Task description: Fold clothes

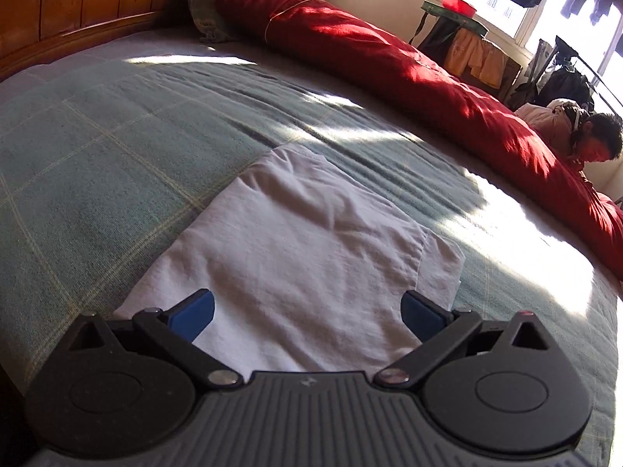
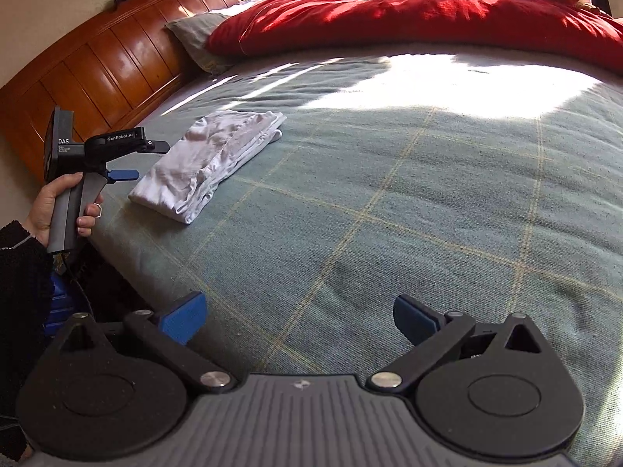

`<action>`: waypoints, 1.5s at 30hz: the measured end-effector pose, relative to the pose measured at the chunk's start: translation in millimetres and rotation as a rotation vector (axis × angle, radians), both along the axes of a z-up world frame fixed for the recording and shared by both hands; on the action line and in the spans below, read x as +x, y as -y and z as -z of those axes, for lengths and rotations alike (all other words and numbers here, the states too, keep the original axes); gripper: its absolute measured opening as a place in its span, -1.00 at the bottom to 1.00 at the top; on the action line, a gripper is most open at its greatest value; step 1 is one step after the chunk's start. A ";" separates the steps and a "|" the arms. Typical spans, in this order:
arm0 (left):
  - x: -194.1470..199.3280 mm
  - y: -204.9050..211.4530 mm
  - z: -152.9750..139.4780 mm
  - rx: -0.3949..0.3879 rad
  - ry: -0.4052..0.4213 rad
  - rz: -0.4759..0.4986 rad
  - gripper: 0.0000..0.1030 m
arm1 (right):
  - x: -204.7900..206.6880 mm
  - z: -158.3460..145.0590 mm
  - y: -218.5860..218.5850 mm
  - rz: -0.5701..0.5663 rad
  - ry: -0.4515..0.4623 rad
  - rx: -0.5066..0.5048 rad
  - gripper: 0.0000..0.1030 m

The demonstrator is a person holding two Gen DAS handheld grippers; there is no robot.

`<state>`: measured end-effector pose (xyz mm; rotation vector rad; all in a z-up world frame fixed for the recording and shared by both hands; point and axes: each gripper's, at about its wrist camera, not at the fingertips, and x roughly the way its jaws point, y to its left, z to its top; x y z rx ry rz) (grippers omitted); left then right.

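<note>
Bed (image 2: 389,194) fills my view, with a red quilt (image 2: 428,15) at the far side. I see 1 folded white cloth (image 2: 206,163) lying near its edge. My left gripper (image 1: 307,311) hangs over it, wide apart, empty. My right gripper (image 2: 300,317) is wide apart too.

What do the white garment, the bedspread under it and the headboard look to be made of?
White garment: thin woven cloth, probably cotton; matte, finely creased, layered folded edges. Bedspread: thicker, nubby weave, green with pale yellow check lines, matte. Headboard: reddish wood planks under glossy varnish, judging by the bright reflections.
</note>
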<state>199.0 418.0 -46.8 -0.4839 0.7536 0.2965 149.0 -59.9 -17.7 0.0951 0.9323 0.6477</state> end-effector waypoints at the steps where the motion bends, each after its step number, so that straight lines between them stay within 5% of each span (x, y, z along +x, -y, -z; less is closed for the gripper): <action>1: 2.2 -7.0 5.3 -0.023 -0.005 -0.018 0.97 | 1.4 1.4 0.2 0.003 -0.003 -0.004 1.00; 8: -8.9 -24.7 26.2 -0.032 -0.067 -0.135 0.96 | 11.3 8.1 5.8 0.034 -0.021 -0.014 1.00; 16: -57.4 55.8 -41.2 0.379 -0.011 -0.054 0.98 | 8.3 6.7 1.1 0.005 -0.023 0.005 1.00; 25: -126.2 155.4 -70.7 0.546 0.056 -0.021 0.99 | -21.9 -18.5 -37.0 -0.158 0.081 0.000 1.00; 34: -188.7 209.1 -70.4 0.460 0.061 -0.015 0.99 | -57.8 -38.1 -72.4 -0.280 0.190 -0.033 1.00; 45: -238.8 246.3 -76.5 0.394 0.036 -0.076 0.99 | -104.8 -19.9 -50.8 -0.206 0.209 -0.092 1.00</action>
